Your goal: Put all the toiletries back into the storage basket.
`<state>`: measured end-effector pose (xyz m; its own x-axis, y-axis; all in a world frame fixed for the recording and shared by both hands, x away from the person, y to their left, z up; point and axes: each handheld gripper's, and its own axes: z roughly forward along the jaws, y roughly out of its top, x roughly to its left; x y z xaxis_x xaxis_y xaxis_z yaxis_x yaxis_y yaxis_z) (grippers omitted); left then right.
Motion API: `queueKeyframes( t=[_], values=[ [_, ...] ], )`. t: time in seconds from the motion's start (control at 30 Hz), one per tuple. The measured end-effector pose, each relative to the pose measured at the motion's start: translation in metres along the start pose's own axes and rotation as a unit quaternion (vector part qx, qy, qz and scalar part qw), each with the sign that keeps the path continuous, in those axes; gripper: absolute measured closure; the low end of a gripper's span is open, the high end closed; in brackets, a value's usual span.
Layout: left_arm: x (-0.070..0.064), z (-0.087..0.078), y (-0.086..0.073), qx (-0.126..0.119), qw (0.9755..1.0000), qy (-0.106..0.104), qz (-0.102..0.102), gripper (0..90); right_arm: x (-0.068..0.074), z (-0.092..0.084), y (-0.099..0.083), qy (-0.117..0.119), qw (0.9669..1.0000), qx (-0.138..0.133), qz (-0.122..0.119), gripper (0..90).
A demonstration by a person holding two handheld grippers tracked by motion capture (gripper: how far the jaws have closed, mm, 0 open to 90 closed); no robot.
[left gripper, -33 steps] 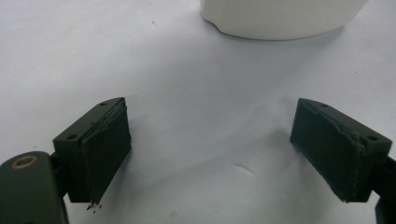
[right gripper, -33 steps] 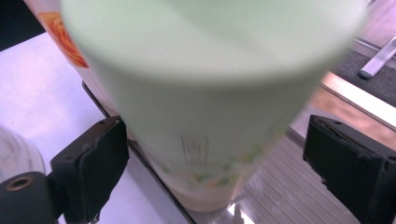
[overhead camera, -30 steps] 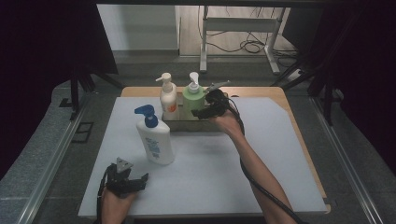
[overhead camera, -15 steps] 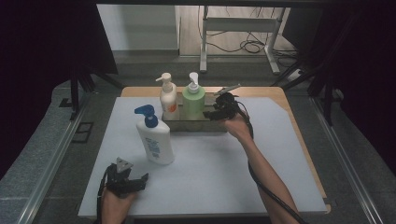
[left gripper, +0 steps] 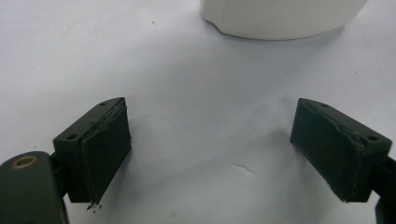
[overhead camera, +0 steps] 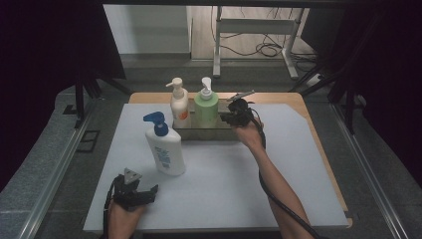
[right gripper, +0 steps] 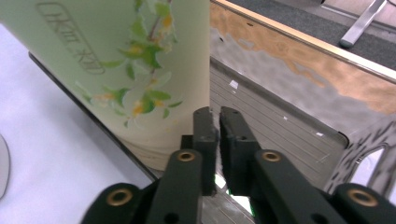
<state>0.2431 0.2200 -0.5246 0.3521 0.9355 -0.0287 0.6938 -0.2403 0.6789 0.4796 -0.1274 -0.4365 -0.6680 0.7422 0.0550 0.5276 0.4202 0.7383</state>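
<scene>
The right gripper (overhead camera: pixel 230 118) sits at the right end of the metal tray (overhead camera: pixel 206 133), its jaws having just been closing; they now stand almost together, with only a thin slit between the pads. In the right gripper view the tray's near wall seems to run into that slit, so they may be pinching the rim — I cannot tell for sure, since the pads hide the contact.

The green bottle (right gripper: pixel 126 65) stands upright in the tray, just to the left of these jaws and apart from them; the cream bottle (overhead camera: pixel 179 104) stands beyond it, farther left in the same tray. A grip at the free end of the tray, beside the bottles rather than on them, would suit dragging or steadying the whole tray.

The left gripper (left gripper: pixel 224 154) rests low over the white mat (left gripper: pixel 196 93) with jaws wide apart and nothing between them — likely waiting its turn. Straight ahead of it stands the blue-pump bottle (overhead camera: pixel 164 147), near but not touching; the left gripper view cuts it off to a white base.

The tray's mirrored inner wall blurs where the far rim lies.
</scene>
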Motion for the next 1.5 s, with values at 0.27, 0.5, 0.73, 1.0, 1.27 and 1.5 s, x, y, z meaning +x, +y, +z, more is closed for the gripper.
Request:
queueKeyframes(
  t=[0.27,0.5,0.73,1.0,1.27,1.5],
  values=[
    [0.0,0.0,0.0,0.0,1.0,0.0,0.0,11.4,0.001,0.016,0.0,-0.002,0.9998,0.017,0.01,89.1],
    [0.0,0.0,0.0,0.0,1.0,0.0,0.0,11.4,0.0,0.023,-0.001,0.002,0.9995,0.026,0.019,89.2],
    [0.0,0.0,0.0,0.0,1.0,0.0,0.0,11.4,0.0,0.026,-0.002,0.003,0.9994,0.031,0.018,89.2],
    [0.0,0.0,0.0,0.0,1.0,0.0,0.0,11.4,0.004,0.029,-0.001,0.006,0.9993,0.034,0.012,89.1],
    [0.0,0.0,0.0,0.0,1.0,0.0,0.0,11.4,0.01,0.034,0.001,0.008,0.9992,0.037,0.007,89.1],
    [0.0,0.0,0.0,0.0,1.0,0.0,0.0,11.4,0.017,0.036,0.002,0.01,0.9993,0.036,-0.001,89.2]
  ],
)
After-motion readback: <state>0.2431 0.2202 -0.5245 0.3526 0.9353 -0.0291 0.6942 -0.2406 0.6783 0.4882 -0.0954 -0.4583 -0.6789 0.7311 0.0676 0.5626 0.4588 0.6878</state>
